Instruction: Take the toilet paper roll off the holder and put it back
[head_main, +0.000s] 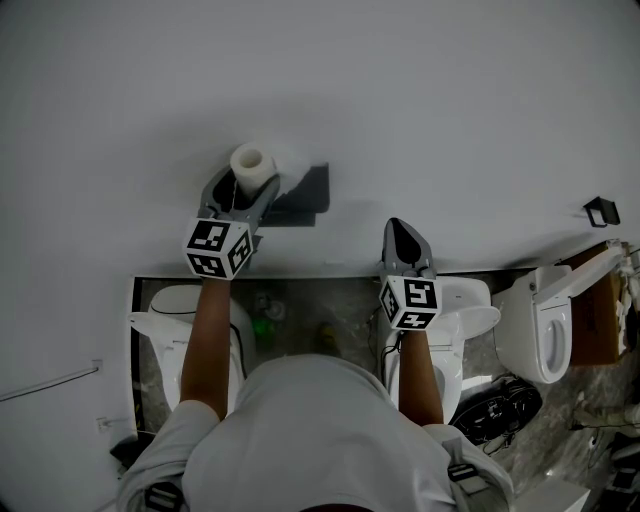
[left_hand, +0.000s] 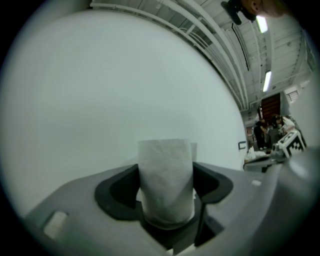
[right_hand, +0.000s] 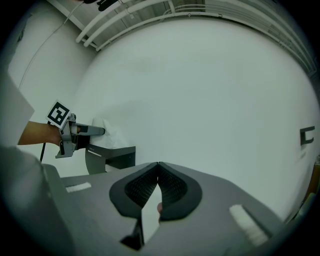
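The toilet paper roll (left_hand: 166, 175) is clamped between the jaws of the left gripper (head_main: 247, 190), just beside the wall holder (head_main: 305, 192) and seemingly lifted off it. Returning it is judged next, for which careful alignment is needed. The right gripper (right_hand: 158, 170) is held closed on nothing.

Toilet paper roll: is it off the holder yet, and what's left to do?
Looks done: the roll seems to be off the holder, up beside its top corner. In hand: the left gripper is shut on the roll. The right gripper is shut, holds nothing, and hangs off to the side. Left: put the roll back on the holder and let go.
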